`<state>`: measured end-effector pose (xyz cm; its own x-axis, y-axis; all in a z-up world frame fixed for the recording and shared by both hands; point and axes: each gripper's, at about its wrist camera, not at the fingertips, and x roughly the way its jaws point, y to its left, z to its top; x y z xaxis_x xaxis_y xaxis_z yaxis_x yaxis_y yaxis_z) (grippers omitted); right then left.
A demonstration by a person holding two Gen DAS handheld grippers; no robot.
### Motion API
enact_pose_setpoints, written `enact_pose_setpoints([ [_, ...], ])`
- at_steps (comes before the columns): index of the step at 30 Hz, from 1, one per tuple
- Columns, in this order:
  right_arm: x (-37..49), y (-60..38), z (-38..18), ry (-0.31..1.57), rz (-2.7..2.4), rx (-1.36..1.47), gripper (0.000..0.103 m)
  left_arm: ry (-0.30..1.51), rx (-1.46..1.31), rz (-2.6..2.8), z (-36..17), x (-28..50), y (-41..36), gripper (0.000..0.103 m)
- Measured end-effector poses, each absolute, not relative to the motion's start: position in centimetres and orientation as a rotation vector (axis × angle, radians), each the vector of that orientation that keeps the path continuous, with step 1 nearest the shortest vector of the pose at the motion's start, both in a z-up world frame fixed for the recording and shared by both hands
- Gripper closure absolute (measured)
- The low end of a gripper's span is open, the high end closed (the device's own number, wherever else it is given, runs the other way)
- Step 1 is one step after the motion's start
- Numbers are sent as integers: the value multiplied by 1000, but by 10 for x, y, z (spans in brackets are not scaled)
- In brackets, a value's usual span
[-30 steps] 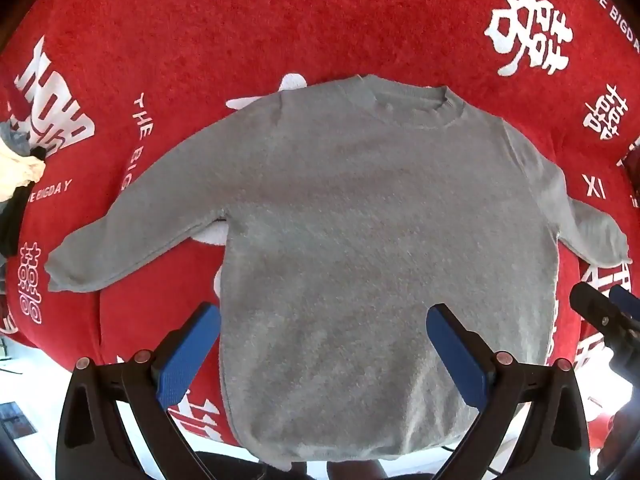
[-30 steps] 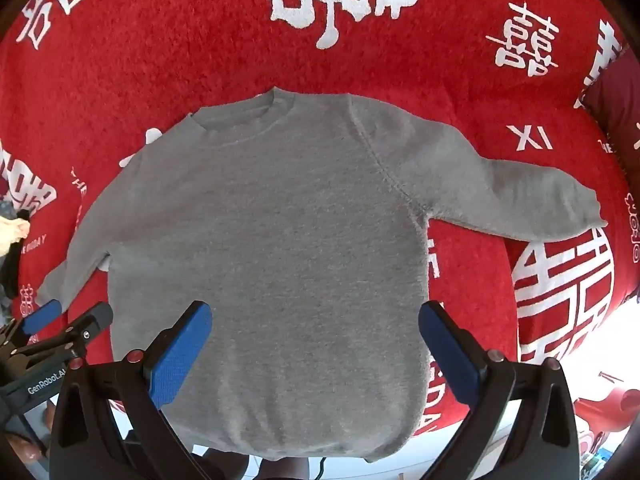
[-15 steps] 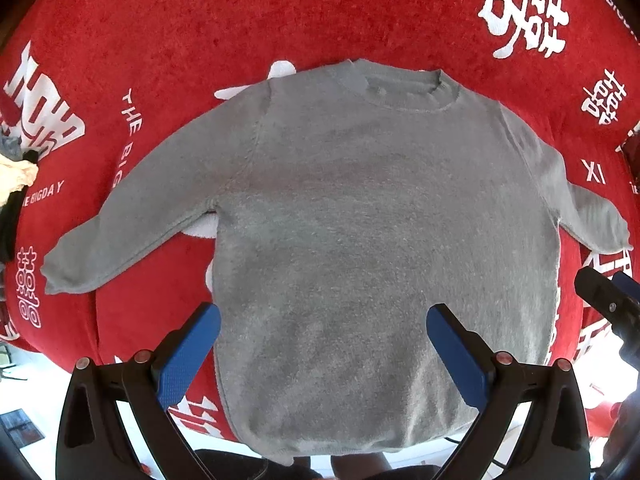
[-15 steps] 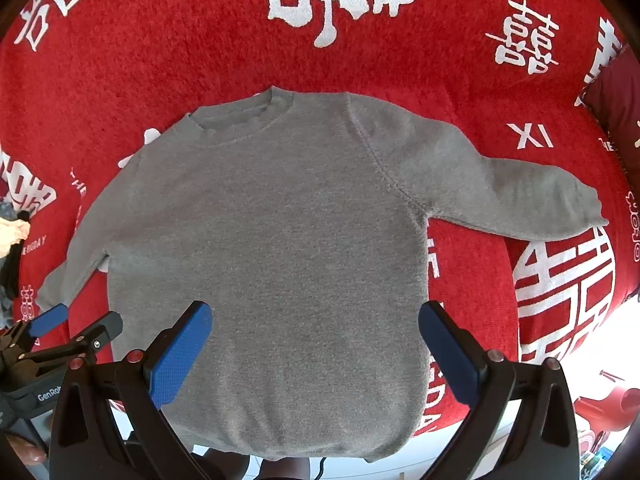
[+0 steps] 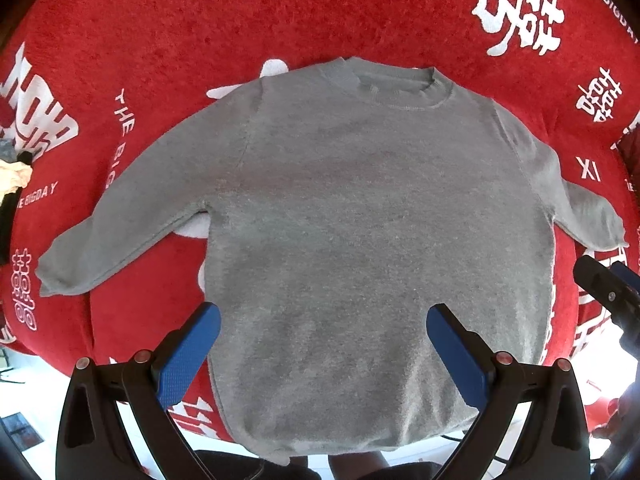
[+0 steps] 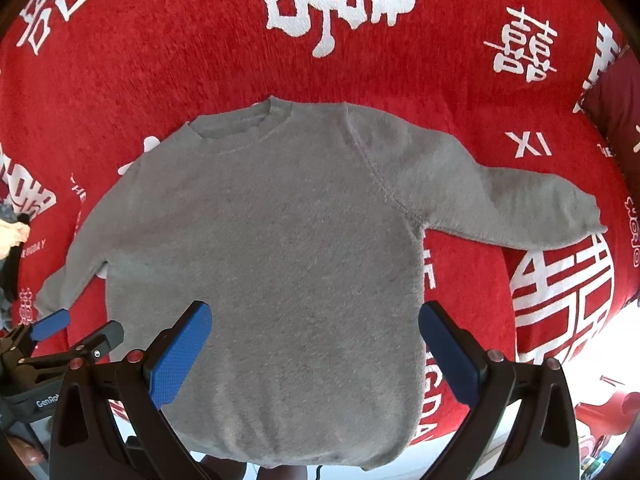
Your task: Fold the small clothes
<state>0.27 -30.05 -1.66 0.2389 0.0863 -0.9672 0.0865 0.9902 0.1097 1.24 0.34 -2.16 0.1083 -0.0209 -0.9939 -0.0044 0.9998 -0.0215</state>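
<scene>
Grey sweater (image 5: 360, 220) lies spread flat, front up, on a red cover (image 5: 240, 20) printed with white characters and words; its round collar (image 5: 396, 84) points away from the cameras and its hem (image 5: 340, 440) hangs just over the near edge of the cover. Both sleeves are stretched out sideways: the left sleeve (image 5: 132, 224) slants down toward the near left, and the right sleeve (image 6: 500, 204) runs out to the right, its cuff resting beside a large white emblem. The body is smooth, with no fold in it. The left tool (image 5: 323, 322) hovers over the lower part of the sweater with its blue-padded fingers (image 5: 188, 356) spread wide apart and gripping nothing; whether the pads touch the cloth cannot be told. The right tool (image 6: 314, 320) is held the same way above the lower body, its blue fingers (image 6: 448, 356) wide apart and empty. In the right wrist view the left tool shows at the lower left, near the left cuff; in the left wrist view part of the right tool shows at the right edge below the right cuff. At the far left edge lies a small heap of other clothes (image 5: 12, 176), pale and dark, well apart from the sweater
</scene>
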Motion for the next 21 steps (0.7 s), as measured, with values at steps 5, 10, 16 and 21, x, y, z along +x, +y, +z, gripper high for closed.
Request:
enact_pose_setpoints([
  [5,3,-300,-18,1347,9,161,0,1484,-20,-6,-24,13,2,0],
  [10,2,-300,-19,1350,9,162,0,1488,-11,-2,-26,11,2,0],
  [16,1,-302,-20,1355,3,170,0,1489,-11,-4,-27,10,2,0],
  [21,0,-303,-22,1363,7,166,0,1485,-14,3,-28,8,4,0],
])
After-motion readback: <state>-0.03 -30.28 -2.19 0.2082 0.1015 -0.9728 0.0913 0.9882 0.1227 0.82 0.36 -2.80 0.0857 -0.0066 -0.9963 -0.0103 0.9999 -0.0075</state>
